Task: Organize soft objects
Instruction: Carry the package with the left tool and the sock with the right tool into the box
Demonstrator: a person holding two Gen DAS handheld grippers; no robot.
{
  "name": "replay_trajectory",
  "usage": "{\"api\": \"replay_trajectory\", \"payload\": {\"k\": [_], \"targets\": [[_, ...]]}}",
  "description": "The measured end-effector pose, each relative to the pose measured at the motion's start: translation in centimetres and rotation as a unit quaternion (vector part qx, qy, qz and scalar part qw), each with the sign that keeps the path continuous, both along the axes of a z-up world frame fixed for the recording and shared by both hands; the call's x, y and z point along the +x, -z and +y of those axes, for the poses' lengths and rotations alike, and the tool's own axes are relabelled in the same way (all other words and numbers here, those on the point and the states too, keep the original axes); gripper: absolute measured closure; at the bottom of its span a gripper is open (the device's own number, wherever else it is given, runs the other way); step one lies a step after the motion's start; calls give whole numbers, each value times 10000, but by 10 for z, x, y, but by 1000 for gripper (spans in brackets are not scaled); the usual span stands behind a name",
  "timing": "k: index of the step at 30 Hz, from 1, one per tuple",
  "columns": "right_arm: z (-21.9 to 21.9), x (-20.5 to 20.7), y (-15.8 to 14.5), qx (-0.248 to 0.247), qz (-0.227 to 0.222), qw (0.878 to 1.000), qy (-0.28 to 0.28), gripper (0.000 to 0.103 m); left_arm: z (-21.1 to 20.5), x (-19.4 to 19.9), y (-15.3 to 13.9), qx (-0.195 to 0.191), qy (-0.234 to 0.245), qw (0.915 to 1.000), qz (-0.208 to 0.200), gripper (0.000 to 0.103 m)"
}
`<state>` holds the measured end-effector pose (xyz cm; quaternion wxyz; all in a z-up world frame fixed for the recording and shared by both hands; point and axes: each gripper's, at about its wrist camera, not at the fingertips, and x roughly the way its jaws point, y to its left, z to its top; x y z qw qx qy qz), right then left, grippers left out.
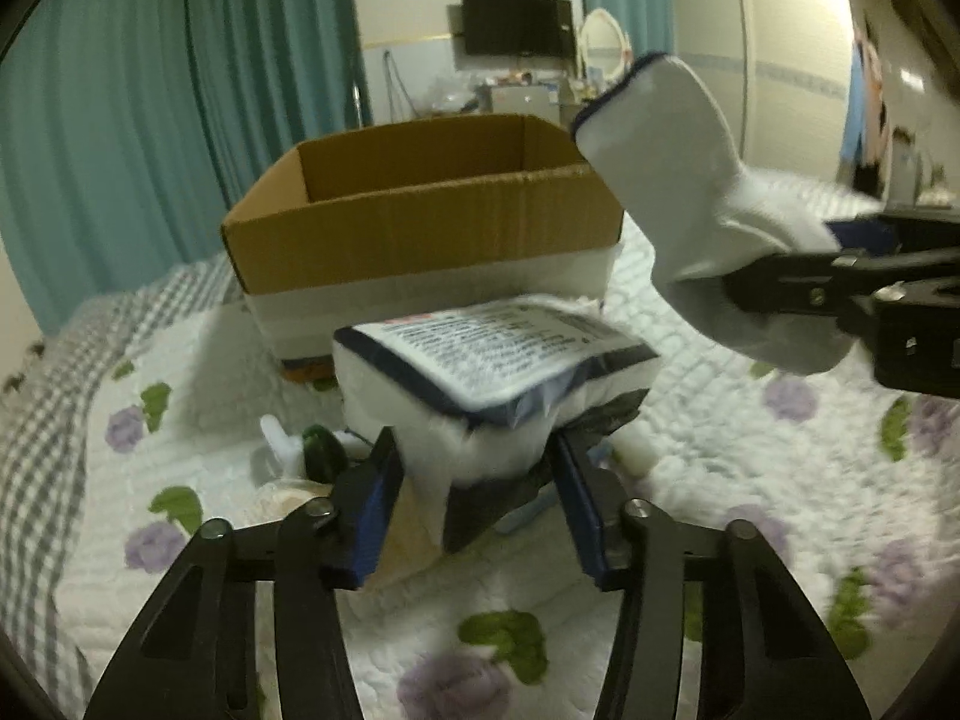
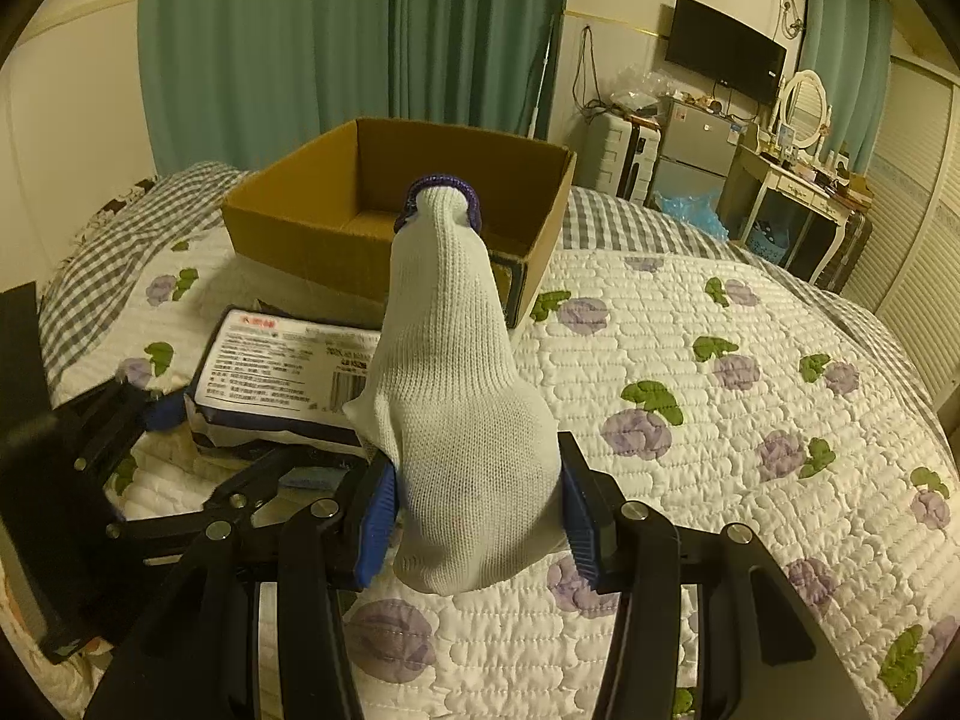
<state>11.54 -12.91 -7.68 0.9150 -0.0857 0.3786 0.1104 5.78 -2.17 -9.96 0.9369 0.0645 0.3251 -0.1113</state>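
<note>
**Both grippers loaded, box ahead**

Our left gripper [image 1: 474, 474] clamps a white pack [image 1: 498, 366] between its blue pads. Our right gripper [image 2: 477, 510] squeezes a knit glove [image 2: 456, 372], its cuff standing upright. Just beyond both, the open box [image 2: 384, 210] sits on the quilt [image 2: 720, 420]; curtains [image 2: 360, 30] hang behind.

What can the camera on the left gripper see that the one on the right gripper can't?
Only the left wrist view shows the left gripper squeezing the white packet from below, and small clutter lying on the quilt beneath it. Only the right wrist view shows the inside floor of the cardboard box, the fridge and the dressing table. Both show the box, the packet's printed label, the right gripper clamped on a white knit glove, the flowered quilt, green curtains and a wall television.
</note>
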Motion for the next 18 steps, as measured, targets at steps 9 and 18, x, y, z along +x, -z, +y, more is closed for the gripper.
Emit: {"api": "replay_trajectory", "payload": {"k": [9, 18], "targets": [[-9, -16, -34, 356, -370, 9986, -89, 55, 12, -19, -51, -357, -101, 9987, -362, 70], [-24, -24, -60, 694, -638, 9955, -83, 55, -2, -21, -82, -129, -11, 9987, -485, 74]]}}
